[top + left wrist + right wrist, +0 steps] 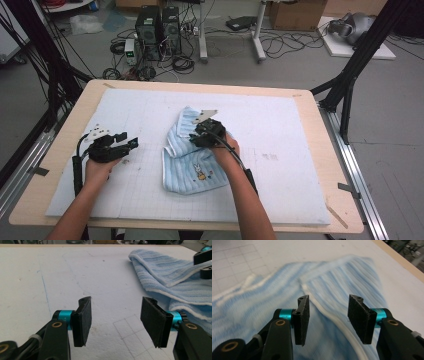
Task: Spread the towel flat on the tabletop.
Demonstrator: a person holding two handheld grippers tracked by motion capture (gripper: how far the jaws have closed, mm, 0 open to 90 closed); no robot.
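Two grippers on my screens, and plenty of bare white mat (280, 190) around them. On the high view the light blue towel (192, 172) lies crumpled near the middle of the mat, folded over itself, its little rabbit print facing up at the near end. Wide open mat stretches to the right of it, out to the wooden table edge (327, 150), and more open mat sits between the towel and my left side.

My right gripper (204, 134) is over the towel's upper fold, forearm coming in from the bottom and angled up toward the far left. On the right gripper view its jaws stand partly apart with nothing pinched between them; the towel's white hem (332, 315) runs underneath the gap, blurred. I can't tell whether the pads brush the cloth.

My left gripper (127, 145) rests on the left of the mat, well apart from the towel, pointing right toward it. On the left gripper view its jaws stand fairly wide with bare mat between them, and the towel's striped edge (175, 287) lies just beyond the right pad (153, 320).
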